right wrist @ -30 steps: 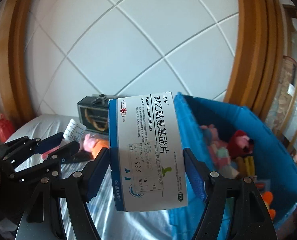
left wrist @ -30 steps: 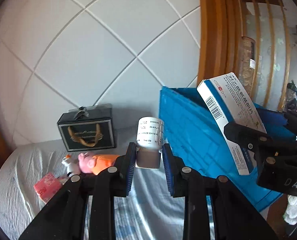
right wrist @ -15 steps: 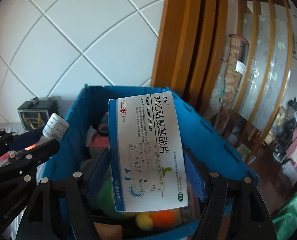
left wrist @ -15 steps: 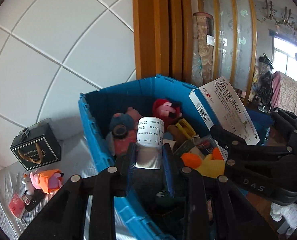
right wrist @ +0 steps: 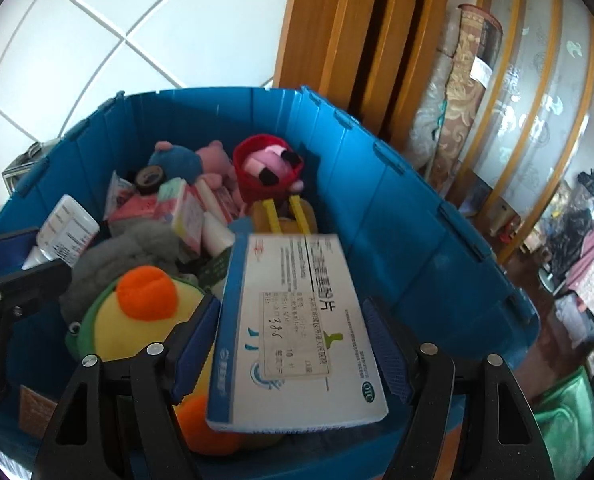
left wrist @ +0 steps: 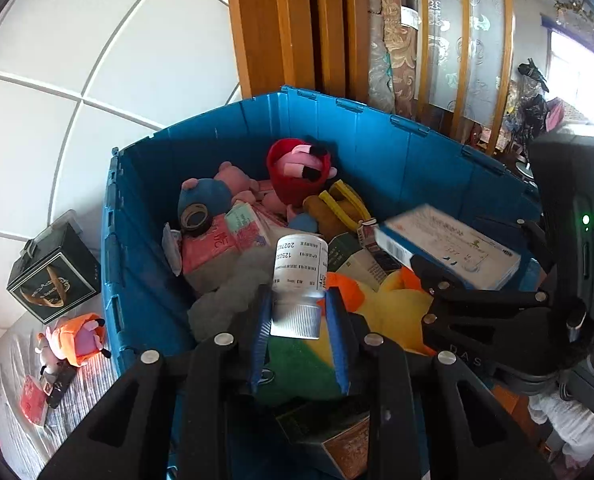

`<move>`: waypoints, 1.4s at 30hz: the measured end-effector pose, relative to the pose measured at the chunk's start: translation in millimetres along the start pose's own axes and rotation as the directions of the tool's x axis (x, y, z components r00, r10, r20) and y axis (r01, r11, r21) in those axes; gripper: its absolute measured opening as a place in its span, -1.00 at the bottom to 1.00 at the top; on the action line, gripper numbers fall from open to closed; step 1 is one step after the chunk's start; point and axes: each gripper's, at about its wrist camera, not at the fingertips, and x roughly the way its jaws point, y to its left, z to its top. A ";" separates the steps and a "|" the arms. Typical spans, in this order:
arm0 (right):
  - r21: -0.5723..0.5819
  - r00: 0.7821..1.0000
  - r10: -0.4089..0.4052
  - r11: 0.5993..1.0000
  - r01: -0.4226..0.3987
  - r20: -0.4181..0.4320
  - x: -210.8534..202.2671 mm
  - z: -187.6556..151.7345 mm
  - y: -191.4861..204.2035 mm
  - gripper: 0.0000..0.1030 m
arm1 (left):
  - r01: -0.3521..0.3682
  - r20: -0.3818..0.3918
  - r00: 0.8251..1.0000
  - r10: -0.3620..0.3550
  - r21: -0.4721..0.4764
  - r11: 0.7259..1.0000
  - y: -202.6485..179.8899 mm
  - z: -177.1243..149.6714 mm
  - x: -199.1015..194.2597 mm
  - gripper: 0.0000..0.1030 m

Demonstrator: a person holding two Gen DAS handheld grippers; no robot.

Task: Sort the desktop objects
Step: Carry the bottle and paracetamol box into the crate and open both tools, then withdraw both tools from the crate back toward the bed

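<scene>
Both grippers hang over the open blue crate (left wrist: 397, 152), which also shows in the right wrist view (right wrist: 397, 216). My left gripper (left wrist: 297, 320) has its jaws parted a little wider than the white medicine bottle (left wrist: 299, 280), which looks blurred and loose between them; the bottle also shows in the right wrist view (right wrist: 67, 232). My right gripper (right wrist: 293, 344) is open; the blue-and-white tablet box (right wrist: 293, 332) lies blurred and tilted between its spread fingers, and shows in the left wrist view (left wrist: 449, 248).
The crate holds plush toys, a yellow duck (right wrist: 137, 320), a red-hooded plush (left wrist: 297, 168), tape and small boxes. On the bed left of it lie a black gift box (left wrist: 53, 276), an orange plush (left wrist: 77, 338) and a pink packet (left wrist: 31, 400). A wooden frame stands behind.
Both grippers moved farther over the crate and tilted down. The right jaws opened and the tablet box tipped loose. The left jaws widened around the bottle.
</scene>
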 end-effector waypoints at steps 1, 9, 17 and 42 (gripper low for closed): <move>0.001 1.000 0.001 1.000 -0.001 -0.007 4.0 -1.6 -3.1 0.39 | -0.001 -0.002 1.000 0.001 -0.007 1.000 1.0 -0.3 0.3 -0.48; 0.027 1.000 0.011 1.000 -0.010 -0.020 10.9 -6.6 -12.4 0.60 | 0.010 0.039 0.999 -0.008 -0.054 0.999 13.9 -3.0 -8.8 0.28; 0.055 0.999 -0.013 0.998 0.011 0.049 -19.0 -6.9 -14.5 0.99 | -0.002 0.149 0.989 0.015 -0.083 0.997 31.5 -12.5 -41.5 0.53; -0.095 0.877 0.365 0.931 -0.353 0.313 -119.6 43.4 254.4 1.00 | -0.245 0.098 0.939 0.329 -0.479 0.843 346.2 -188.7 -109.9 0.74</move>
